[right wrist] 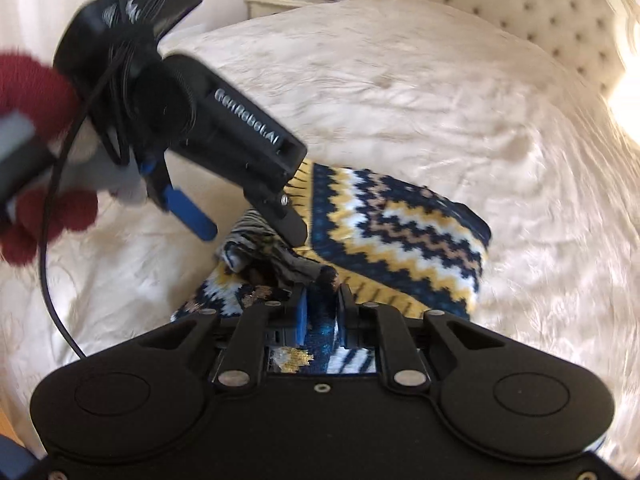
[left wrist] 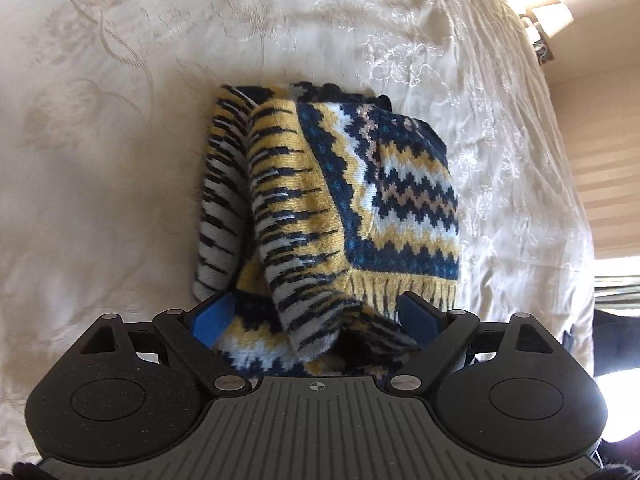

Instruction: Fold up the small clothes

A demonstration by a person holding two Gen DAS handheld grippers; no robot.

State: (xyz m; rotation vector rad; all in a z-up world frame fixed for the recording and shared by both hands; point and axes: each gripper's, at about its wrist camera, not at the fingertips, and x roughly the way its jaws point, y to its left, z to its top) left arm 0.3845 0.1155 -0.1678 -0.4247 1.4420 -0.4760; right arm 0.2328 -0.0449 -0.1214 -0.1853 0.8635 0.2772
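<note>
**Sweater** [left wrist: 360,200] — small knitted garment in navy, yellow, white and tan zigzag bands, partly folded. It lies on the cream bedspread [left wrist: 100,160], well in from the padded headboard [right wrist: 520,12] and toward the foot of the bed. One sleeve, striped in yellow, white and navy, is laid lengthwise over the body panel; a second striped part shows at the garment's outer edge in the left wrist view. The fringed yellow hem faces the grippers.

**Left gripper** [left wrist: 316,316] — fingers spread wide, blue pads [left wrist: 212,316] standing either side of the near end of the sleeve and hem. The pads are not pressing on the knit; the cloth sits between them. In the right wrist view the same tool [right wrist: 256,220] hangs tilted downward over the sweater's near corner, held by a hand [right wrist: 36,160] in a dark red fuzzy glove, a black cable trailing from it.

**Right gripper** [right wrist: 323,308] — fingers drawn close together, pinching a dark fold of the sweater at the near edge; navy and blue knit shows in the narrow gap between the pads.

**Background** — a nightstand [right wrist: 280,0] with small items beside the headboard, blurred.
</note>
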